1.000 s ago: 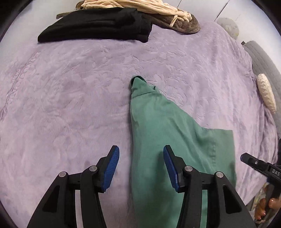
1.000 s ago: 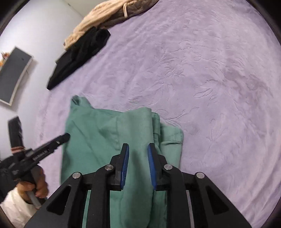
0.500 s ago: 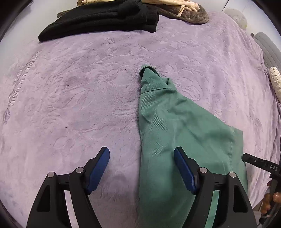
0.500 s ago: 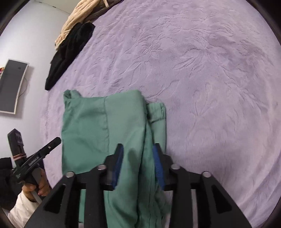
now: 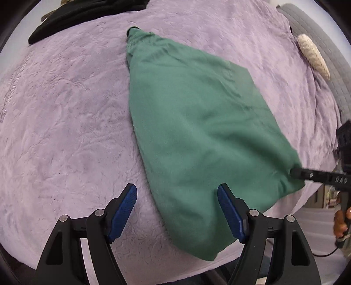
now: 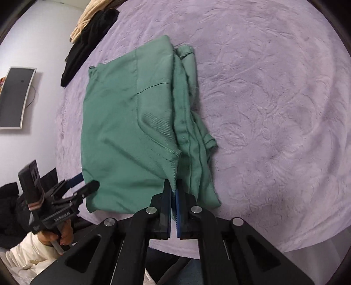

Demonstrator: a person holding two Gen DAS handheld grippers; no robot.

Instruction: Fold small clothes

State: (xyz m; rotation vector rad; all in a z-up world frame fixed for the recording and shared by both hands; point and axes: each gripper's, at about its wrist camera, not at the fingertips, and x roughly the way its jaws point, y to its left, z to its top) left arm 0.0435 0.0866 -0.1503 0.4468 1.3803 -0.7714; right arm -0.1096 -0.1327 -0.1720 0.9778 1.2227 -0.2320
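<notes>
Jaws spread wide, the left gripper point(image 5: 176, 209) hovers low over the green cotton garment point(image 5: 197, 122) on the lilac plush bedspread point(image 5: 65, 109); the right gripper point(image 6: 173, 193), half-closed a moment earlier, now pinches its hem.

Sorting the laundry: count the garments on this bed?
3, maybe more hidden: green garment pinched by the right gripper, black garment at the far edge, beige garment beside it.

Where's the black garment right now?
In the left wrist view, the black garment lies at the bed's far left edge, beyond the green garment, apart from it on the purple blanket.
</notes>
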